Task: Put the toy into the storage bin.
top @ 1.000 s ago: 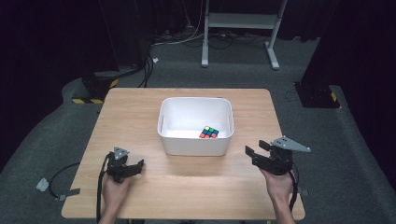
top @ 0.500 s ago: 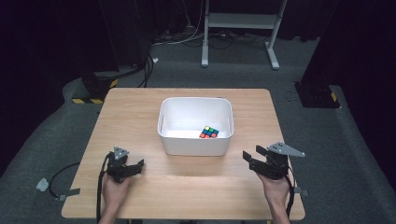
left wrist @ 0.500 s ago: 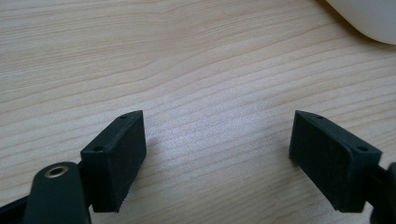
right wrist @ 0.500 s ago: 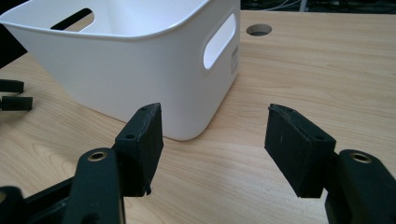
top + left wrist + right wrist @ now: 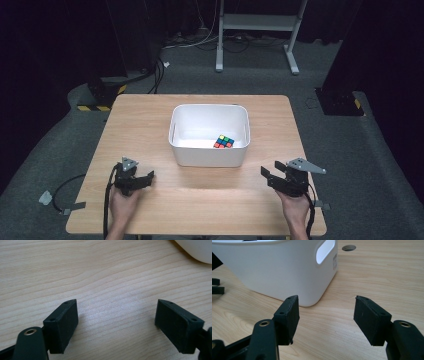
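Right gripper empty, near white bin.

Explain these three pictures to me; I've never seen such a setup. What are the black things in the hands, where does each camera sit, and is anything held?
There is no robot here: a person holds hand-operated tongs in each hand. The high view looks down from above the person's side, showing the left tongs and right tongs low over the wooden table. The other two pictures come from small cameras riding on the tongs, looking along their black jaws. On the table stands a white plastic bin with a Rubik's cube inside. Both pairs of jaws stand apart with bare wood between them, so nothing is held.
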### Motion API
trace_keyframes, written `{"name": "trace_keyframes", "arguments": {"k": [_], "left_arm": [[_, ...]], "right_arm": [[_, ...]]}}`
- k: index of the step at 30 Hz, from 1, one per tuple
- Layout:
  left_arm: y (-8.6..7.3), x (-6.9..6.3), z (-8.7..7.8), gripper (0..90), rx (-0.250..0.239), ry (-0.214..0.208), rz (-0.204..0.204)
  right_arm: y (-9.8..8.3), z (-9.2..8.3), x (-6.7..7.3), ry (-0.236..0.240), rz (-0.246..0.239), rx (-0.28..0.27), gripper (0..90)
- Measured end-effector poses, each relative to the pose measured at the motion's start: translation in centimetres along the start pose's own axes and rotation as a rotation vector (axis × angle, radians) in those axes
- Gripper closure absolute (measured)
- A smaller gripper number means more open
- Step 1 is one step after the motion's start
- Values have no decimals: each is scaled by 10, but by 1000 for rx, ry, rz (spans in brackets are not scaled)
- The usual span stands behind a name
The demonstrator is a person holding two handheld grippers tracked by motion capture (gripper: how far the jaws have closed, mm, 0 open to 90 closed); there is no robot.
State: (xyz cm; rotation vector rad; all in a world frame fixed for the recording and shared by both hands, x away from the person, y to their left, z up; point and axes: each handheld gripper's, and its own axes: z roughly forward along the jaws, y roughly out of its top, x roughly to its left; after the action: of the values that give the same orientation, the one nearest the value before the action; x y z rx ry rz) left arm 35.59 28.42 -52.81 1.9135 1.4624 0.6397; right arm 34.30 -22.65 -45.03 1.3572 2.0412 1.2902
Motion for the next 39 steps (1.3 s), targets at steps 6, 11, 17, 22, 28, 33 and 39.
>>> {"name": "trace_keyframes", "arguments": {"k": [6, 11, 17, 22, 28, 33, 39], "left_arm": [[0, 0, 0, 187, 0, 0, 0], [0, 0, 0, 187, 0, 0, 0], [0, 0, 0, 187, 0, 0, 0], [0, 0, 0, 187, 0, 0, 0], [0, 0, 0, 187, 0, 0, 1], [0, 0, 0, 187, 0, 0, 0], [0, 0, 0, 187, 0, 0, 0]], "right_arm": [[-6, 4, -2, -8, 6, 11, 372], [-9, 6, -3, -23, 4, 17, 372], [-12, 11, -7, -35, 10, 28, 372], [-15, 16, -9, -46, 12, 37, 372], [-18, 22, -13, -61, 20, 54, 372], [-20, 27, -16, -76, 27, 63, 372], [-23, 33, -21, -95, 31, 78, 372]]}}
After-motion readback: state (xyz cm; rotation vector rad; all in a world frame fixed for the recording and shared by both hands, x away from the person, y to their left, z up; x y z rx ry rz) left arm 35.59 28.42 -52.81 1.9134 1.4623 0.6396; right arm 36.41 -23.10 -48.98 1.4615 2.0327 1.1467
